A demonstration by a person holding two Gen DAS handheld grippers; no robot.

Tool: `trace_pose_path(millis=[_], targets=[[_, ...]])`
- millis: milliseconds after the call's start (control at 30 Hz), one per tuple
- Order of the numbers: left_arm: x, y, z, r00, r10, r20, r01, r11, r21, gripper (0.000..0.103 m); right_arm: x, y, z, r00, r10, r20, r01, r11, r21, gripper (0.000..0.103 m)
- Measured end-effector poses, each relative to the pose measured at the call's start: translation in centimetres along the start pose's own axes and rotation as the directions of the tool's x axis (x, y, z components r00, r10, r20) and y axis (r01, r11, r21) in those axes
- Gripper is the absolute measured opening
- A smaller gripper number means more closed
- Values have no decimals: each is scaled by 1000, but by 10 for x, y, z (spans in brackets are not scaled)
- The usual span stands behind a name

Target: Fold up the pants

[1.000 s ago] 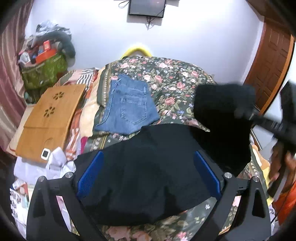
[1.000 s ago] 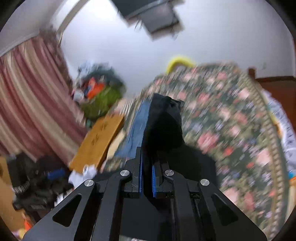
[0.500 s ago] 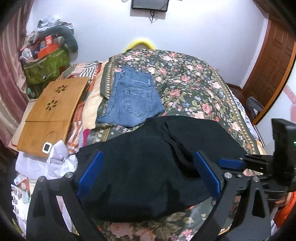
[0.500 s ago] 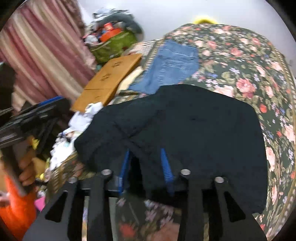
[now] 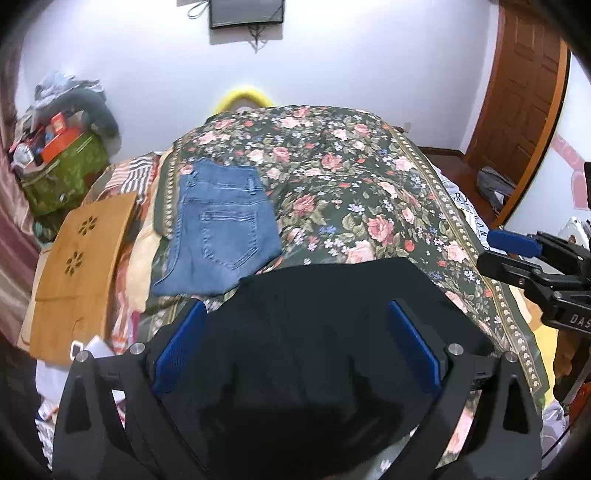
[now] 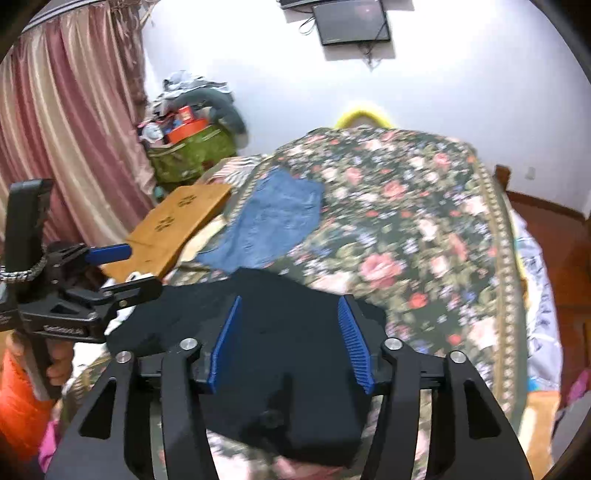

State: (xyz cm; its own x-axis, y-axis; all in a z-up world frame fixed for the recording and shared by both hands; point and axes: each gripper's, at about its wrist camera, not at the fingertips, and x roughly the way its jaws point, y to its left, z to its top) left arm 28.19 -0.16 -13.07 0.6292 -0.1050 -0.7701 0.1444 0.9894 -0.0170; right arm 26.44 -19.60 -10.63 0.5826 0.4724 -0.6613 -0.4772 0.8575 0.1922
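Black pants (image 5: 332,332) lie folded at near edge of floral bedspread (image 5: 369,206), just in front of folded blue jeans (image 5: 221,229).
Left gripper (image 5: 295,347) above pants, blue pads (image 5: 181,347) spread wide, grasping nothing.
Right gripper (image 6: 291,343) likewise released, pads apart over dark fabric, nothing between them.
Wooden board (image 5: 77,266) at left bed edge, beside jeans.
Wall screen (image 5: 246,13) above headboard end.

Two pants: black pants (image 5: 332,332), blue jeans (image 5: 221,229); one wooden board (image 5: 81,266).
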Motion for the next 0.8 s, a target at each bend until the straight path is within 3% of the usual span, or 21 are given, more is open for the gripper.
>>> trace_pose_path(millis=[100, 267, 433, 533, 567, 800], targets=[[20, -7, 7, 1000, 2, -23, -2, 1000, 15, 99, 12, -11, 0, 999, -26, -27, 25, 1000, -15, 56], [63, -5, 3, 994, 13, -105, -12, 1000, 10, 99, 53, -24, -15, 989, -19, -147, 17, 1000, -18, 56], [103, -2, -13, 976, 39, -214, -36, 999, 17, 99, 84, -32, -37, 970, -6, -243, 2, 1000, -16, 56], [117, -2, -24, 966, 63, -252, -52, 997, 48, 99, 100, -35, -56, 946, 14, -325, -12, 1000, 9, 56], [122, -2, -29, 960, 70, -270, -56, 997, 59, 99, 99, -36, -59, 949, 23, -316, -16, 1000, 24, 57], [104, 0, -44, 971, 95, -221, -76, 993, 91, 100, 76, -44, -70, 952, 35, -304, -14, 997, 71, 57]])
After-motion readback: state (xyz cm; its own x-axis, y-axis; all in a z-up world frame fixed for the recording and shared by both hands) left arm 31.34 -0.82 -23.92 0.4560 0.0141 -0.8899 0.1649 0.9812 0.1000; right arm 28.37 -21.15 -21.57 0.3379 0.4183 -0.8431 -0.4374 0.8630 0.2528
